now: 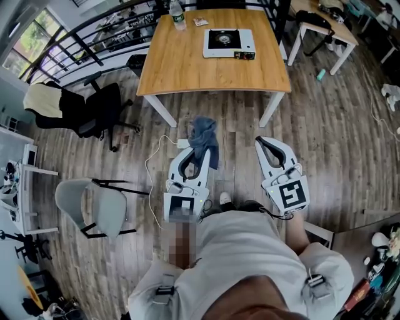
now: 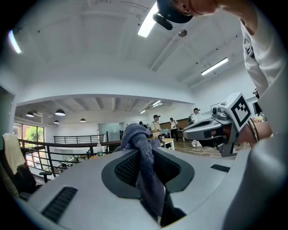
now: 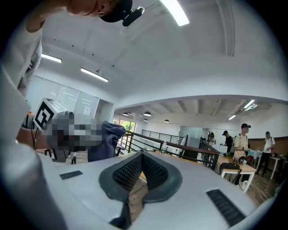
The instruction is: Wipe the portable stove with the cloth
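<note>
The portable stove (image 1: 229, 43), white with a black burner, sits on the wooden table (image 1: 187, 69) far ahead of both grippers. My left gripper (image 1: 199, 152) is shut on a blue-grey cloth (image 1: 204, 134), which bunches above the jaws and hangs over them. In the left gripper view the cloth (image 2: 135, 134) is pinched between the jaws of that gripper (image 2: 145, 151). My right gripper (image 1: 270, 142) is shut with nothing in it; its jaws meet at the tip (image 3: 141, 155). Both grippers are over the wooden floor, short of the table, pointing level toward it.
A water bottle (image 1: 177, 15) and a small packet (image 1: 200, 22) stand on the table's far side. A black office chair (image 1: 94, 112) and a grey chair (image 1: 94, 203) are to the left. A white cable (image 1: 152, 169) lies on the floor. Another table (image 1: 325, 25) is at the right.
</note>
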`<state>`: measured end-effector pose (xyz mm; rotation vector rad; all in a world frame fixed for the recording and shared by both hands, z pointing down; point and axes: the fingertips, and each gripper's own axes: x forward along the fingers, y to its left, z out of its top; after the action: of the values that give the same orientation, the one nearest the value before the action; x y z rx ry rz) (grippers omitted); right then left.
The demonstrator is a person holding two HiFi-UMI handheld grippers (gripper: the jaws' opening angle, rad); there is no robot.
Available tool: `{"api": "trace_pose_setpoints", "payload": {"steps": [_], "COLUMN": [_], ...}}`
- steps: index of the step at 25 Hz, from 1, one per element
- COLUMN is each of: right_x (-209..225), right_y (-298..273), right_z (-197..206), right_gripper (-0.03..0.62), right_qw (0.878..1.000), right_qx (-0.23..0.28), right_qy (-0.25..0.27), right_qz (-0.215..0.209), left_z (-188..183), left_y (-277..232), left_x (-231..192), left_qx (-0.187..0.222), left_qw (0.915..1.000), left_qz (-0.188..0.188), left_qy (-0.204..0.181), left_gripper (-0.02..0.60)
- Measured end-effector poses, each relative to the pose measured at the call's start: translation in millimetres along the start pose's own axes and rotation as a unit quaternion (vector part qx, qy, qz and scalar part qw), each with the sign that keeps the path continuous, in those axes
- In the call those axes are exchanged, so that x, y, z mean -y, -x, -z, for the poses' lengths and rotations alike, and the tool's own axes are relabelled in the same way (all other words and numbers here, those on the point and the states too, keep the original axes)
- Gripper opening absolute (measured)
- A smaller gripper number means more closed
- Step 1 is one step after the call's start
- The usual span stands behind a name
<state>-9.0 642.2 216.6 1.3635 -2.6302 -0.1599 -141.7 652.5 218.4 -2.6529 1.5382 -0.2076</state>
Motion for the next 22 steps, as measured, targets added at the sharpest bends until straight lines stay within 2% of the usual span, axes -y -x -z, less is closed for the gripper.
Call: {"api": "trace_pose_setpoints", "payload": {"steps": [13,22], "right_x": [15.1,67.7], "right_y": [-58.1,-119.9], "right_z": [10.4,8.2], "right_gripper": [0.020,0.020], "right_qw": [1.000,1.000], "right_qx": [-0.024,-0.016], "right_qy": [0.005,0.002], "right_qz": [-0.010,-0.023], "left_z": [12.8,5.5], "left_y": [-41.0,-110.8], "left_x": [-41.3,-75.3], "left_qx": [-0.005,-0.005], "left_qw": [0.9998,0.9997], "left_qz": [-0.003,-0.021], "left_qy": [0.020,0.015], "left_gripper": [0.091,0.091]}}
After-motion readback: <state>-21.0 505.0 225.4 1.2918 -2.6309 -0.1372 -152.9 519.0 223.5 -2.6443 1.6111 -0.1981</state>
